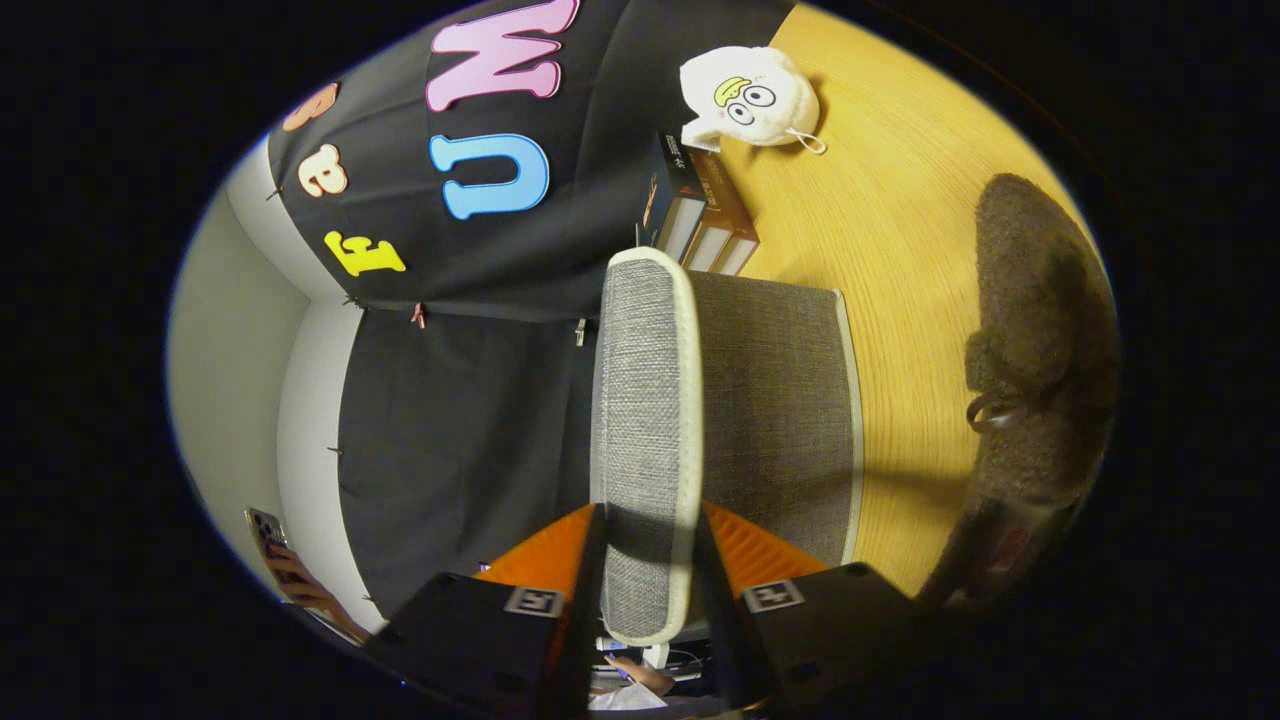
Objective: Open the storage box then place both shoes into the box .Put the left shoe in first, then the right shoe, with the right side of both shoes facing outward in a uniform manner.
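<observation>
My gripper (648,560) is shut on the lid (645,400) of the storage box, a grey fabric flap with pale trim. I see the lid edge-on, running forward between the two orange fingers (545,555), which press on it from both sides. The lid stands raised off the grey fabric box (775,420), whose side lies just beyond the one finger. A brown fuzzy shoe (1040,330) with a small bow lies on the wooden table (900,250) past the box. Close by it is a dark part with a red mark (1005,548); I cannot tell what it is.
A white plush toy (750,95) and a short row of books (700,215) stand on the table beyond the box. A hand holding a phone (275,555) shows by the booth's white wall. Another hand (640,675) shows below the fingers.
</observation>
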Demonstrator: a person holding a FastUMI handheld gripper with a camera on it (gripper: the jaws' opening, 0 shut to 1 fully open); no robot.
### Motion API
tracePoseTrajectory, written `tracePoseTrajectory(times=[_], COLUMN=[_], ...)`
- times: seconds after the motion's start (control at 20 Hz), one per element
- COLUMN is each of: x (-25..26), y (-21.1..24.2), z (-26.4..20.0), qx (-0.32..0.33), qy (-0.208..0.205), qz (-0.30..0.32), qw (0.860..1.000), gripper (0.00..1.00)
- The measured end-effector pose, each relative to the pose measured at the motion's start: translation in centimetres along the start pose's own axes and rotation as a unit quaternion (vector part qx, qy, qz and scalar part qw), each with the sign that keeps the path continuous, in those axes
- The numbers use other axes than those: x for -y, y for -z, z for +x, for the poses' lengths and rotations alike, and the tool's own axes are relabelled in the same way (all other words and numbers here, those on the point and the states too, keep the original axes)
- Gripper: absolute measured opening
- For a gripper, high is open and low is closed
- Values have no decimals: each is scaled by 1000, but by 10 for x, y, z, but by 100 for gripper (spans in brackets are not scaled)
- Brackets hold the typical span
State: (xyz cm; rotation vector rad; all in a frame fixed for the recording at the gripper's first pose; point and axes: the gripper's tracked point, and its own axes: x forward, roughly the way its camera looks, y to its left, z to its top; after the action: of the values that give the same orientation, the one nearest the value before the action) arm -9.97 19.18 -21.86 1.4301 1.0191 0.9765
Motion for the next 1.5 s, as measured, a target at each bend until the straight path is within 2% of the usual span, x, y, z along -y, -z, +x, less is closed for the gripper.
tracePoseTrajectory(times=[0.15,0.25,0.45,0.6,0.9,1.05,1.25,1.5], x=[-7,-9,-49,-82,-152,-191,-206,-204], y=[-13,-12,-19,-14,2,12,25,40], z=[-8,-4,-5,4,59,97,148,195], qx=[37,43,74,91,96,89,70,62], qy=[-18,-8,-2,19,55,50,66,72], qz=[-5,-10,-58,-114,-214,-250,-299,-301], qw=[999,999,996,989,971,963,949,949], gripper=[13,8,8,8,10,12,13,13])
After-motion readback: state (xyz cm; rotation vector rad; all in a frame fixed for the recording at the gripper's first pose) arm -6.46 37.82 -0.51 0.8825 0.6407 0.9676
